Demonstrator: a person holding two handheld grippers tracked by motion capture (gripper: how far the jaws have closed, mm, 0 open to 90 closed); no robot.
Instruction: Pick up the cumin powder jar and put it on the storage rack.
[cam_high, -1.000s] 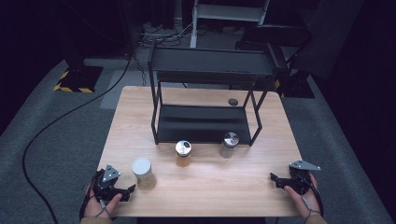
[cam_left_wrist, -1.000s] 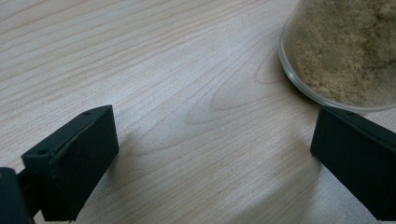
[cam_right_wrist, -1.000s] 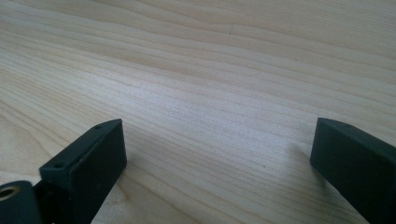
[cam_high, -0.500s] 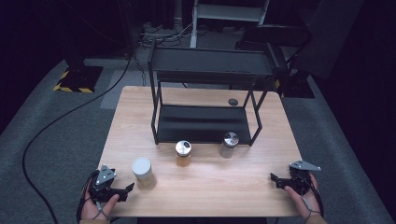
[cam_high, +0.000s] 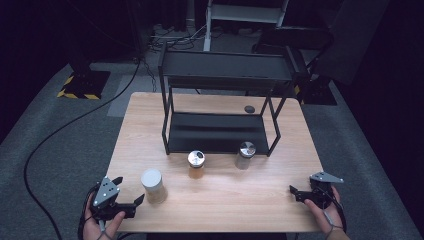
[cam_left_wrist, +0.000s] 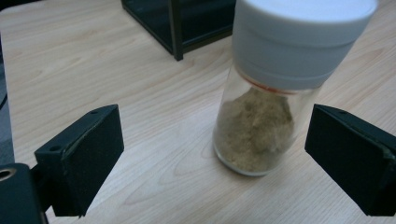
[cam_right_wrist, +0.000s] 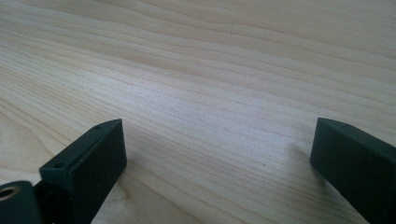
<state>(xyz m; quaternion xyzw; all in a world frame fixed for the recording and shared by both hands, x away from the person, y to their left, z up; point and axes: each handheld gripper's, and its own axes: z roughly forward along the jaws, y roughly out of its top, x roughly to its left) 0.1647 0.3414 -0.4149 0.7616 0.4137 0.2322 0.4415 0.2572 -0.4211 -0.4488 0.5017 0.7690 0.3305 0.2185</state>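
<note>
High view first: my left tool (cam_high: 126, 191) sits near the table's (cam_high: 220, 200) front-left corner, black jaws spread wide with nothing between them, a grey three-cornered plate on its top. Just ahead and to that tool's right stands a clear glass jar (cam_high: 153, 185) with a smooth white cylindrical cap. In the left gripper view that jar (cam_left_wrist: 275, 88) rises between my two blunt, matte black jaw blocks but farther out, touching neither; it is a round jar holding a heap of coarse tan powder, with a thin reddish line under the thick white cap.

My right tool (cam_high: 300, 192) rests near the front-right edge, released as well. In the right gripper view its jaws stand far apart over bare pale wood with fine, straight grain and a soft sheen.

Well beyond both tools, two more small jars stand upright on the light wooden table: one with amber contents (cam_high: 195, 164) and a shiny metal lid, and one greyish (cam_high: 244, 155), also metal-capped. Behind them stands a black metal two-tier rack (cam_high: 225, 75) with thin square legs and flat dark shelves. A small dark disc (cam_high: 249, 108) lies on the wood behind the rack's lower shelf.
</note>
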